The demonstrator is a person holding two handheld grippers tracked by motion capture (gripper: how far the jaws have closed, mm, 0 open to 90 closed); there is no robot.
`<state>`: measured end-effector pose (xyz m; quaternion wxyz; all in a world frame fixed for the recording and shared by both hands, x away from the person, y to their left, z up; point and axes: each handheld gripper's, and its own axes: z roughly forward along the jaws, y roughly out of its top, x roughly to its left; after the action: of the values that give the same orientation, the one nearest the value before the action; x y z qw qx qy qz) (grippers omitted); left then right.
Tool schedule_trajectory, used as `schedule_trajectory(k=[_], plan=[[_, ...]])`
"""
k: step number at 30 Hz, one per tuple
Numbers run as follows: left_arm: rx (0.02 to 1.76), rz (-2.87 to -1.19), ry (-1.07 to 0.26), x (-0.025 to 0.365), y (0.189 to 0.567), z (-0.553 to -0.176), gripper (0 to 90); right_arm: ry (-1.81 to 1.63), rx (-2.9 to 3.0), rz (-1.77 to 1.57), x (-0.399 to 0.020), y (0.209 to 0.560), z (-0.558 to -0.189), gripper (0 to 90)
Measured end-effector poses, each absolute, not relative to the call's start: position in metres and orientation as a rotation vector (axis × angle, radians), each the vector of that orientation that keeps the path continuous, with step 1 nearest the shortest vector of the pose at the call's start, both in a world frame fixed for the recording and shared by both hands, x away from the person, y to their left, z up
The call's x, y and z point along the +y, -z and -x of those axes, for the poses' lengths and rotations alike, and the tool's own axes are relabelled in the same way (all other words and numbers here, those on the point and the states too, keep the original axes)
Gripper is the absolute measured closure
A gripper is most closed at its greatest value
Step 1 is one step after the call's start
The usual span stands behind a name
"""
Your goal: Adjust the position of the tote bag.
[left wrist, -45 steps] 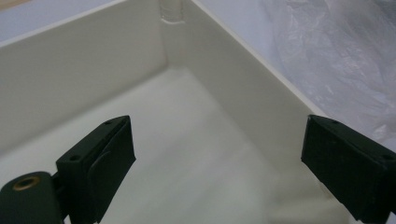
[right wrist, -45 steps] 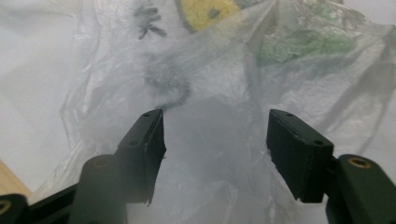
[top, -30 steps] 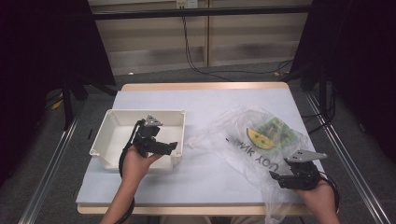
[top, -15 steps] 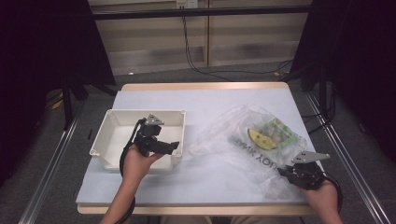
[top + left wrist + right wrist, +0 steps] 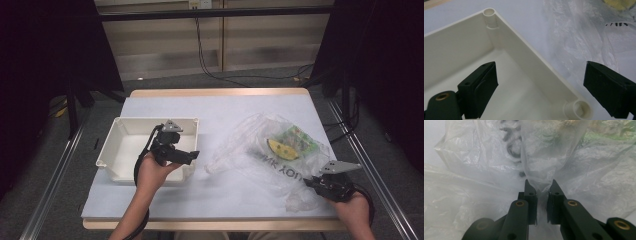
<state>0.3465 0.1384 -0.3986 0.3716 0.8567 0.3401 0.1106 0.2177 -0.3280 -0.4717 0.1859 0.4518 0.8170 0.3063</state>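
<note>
My right gripper (image 5: pixel 327 187) sits at the near right corner of the table (image 5: pixel 220 110), and its jaws have just been closing; they now stand narrow, pinched on a fold of the clear plastic bag (image 5: pixel 270 150). In the right gripper view that fold rises from between my two black fingertips (image 5: pixel 530 192) as a taut strip of film, with the rest of the bag (image 5: pixel 474 170) crumpled behind it and dark printed letters showing through.

The bag lies on the right half of the table, spread from my right gripper toward the middle. Inside it, toward the far right, I can see a yellow wedge-shaped piece (image 5: pixel 279 149) beside a green printed packet (image 5: pixel 300 140). Black lettering runs across the film just near of them.

My left gripper (image 5: pixel 175 150) hovers over the near right corner of the white plastic tray (image 5: pixel 120 150), which stands on the left half of the table. Its jaws stand wide and hold nothing. In the left gripper view one finger (image 5: pixel 481 87) is over the inside of the tray (image 5: pixel 459 45) and the other is outside its right wall, above the table, with the tray's rim running between them and the edge of the bag (image 5: pixel 579 37) just beyond
</note>
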Motion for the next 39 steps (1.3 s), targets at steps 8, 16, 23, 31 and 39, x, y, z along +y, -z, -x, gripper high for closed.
schedule_trajectory(k=[8, 16, 23, 31, 39], plan=[[0.838, -2.212, -0.231, 0.126, 0.395, -0.347, 13.4, -0.856, 2.270, -1.281, -0.342, 0.469, -0.217, 79.5], [0.781, -2.232, -0.192, 0.108, 0.397, -0.346, 17.0, -0.841, 2.248, -1.274, -0.348, 0.468, -0.214, 78.4], [0.720, -2.250, -0.129, 0.086, 0.398, -0.340, 23.4, -0.824, 2.235, -1.277, -0.348, 0.468, -0.212, 78.5], [0.698, -2.298, -0.071, 0.064, 0.406, -0.341, 29.2, -0.813, 2.231, -1.271, -0.353, 0.469, -0.208, 78.3], [0.647, -2.365, -0.068, 0.046, 0.415, -0.341, 34.4, -0.807, 2.187, -1.299, -0.360, 0.469, -0.203, 76.7]])
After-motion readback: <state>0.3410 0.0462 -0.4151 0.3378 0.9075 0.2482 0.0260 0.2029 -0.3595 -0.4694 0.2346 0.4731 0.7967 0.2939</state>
